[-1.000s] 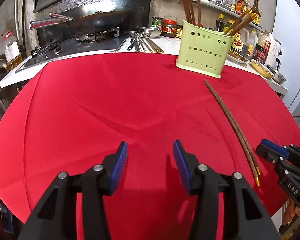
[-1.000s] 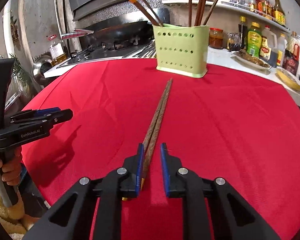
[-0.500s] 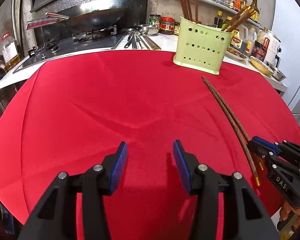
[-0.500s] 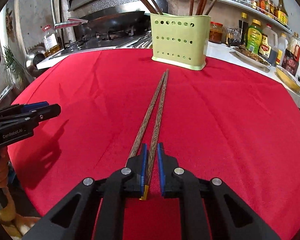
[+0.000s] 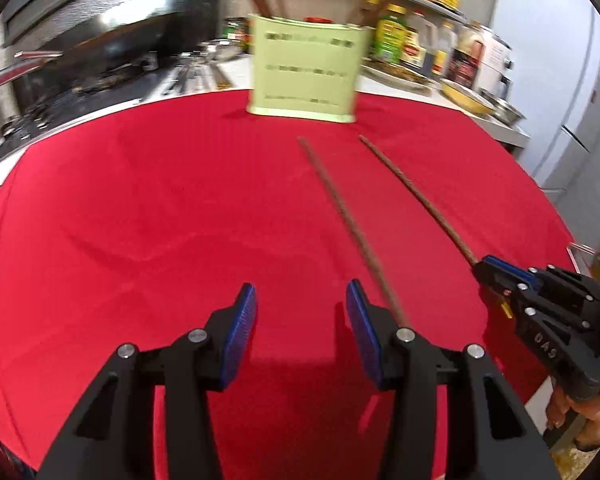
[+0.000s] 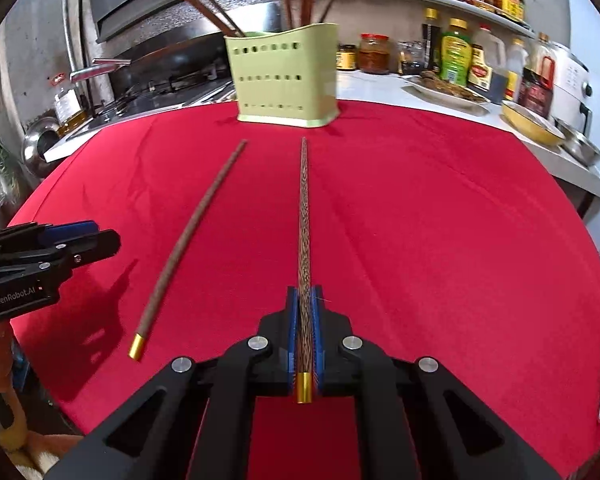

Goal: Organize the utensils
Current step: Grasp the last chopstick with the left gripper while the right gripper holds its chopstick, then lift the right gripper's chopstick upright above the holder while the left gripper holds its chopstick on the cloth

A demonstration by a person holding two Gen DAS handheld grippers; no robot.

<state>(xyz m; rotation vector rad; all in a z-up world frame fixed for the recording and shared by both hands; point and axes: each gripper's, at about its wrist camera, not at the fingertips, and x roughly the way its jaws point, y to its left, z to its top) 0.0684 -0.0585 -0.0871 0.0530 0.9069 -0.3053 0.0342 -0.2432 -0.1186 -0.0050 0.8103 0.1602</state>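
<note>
Two chopsticks: one (image 6: 303, 240) clamped in the right hand-held gripper (image 6: 304, 332), one (image 6: 184, 240) loose on the red table (image 6: 440, 240) between it and the released left hand-held gripper (image 5: 300, 320). One green holder (image 6: 284, 76) stands ahead, kitchen behind.

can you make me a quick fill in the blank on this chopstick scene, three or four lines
1. The right hand-held gripper is shut on one brown wooden chopstick with a ____ metal cap.
2. The other brown chopstick lies on the ____ tablecloth.
3. The pale green perforated holder already holds several ____.
4. The left hand-held gripper is open and holds ____.

Missing words: gold; red; chopsticks; nothing
</note>
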